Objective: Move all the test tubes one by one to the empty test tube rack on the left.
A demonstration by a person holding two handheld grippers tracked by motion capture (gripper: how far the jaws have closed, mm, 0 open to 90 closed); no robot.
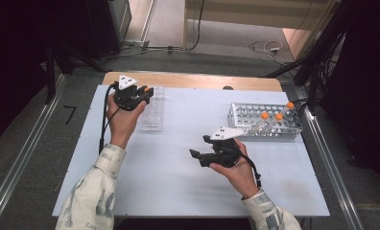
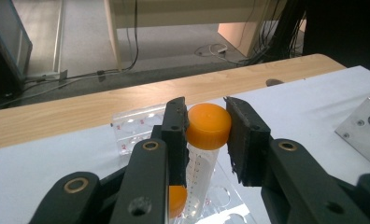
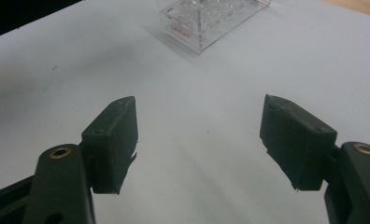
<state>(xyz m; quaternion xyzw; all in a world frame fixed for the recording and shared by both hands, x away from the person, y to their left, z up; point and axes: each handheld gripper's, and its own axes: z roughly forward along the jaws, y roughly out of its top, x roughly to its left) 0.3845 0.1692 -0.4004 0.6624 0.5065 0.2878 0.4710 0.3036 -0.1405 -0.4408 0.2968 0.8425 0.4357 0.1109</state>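
Left gripper (image 2: 205, 135) ribbed fingers clamp orange-capped clear tube (image 2: 206, 140) over acrylic rack (image 2: 136, 130); right gripper (image 3: 199, 144) fingers apart

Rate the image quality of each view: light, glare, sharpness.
High view: the white tabletop is evenly lit, the room's corners fall into deep dark, and detail is soft. Left gripper view: the orange-capped clear plastic tube between the jaws of the left hand-held gripper is fairly sharp; the floor behind is softer. Right gripper view: the right hand-held gripper casts a soft shadow; the clear plastic rack looks mildly blurred.
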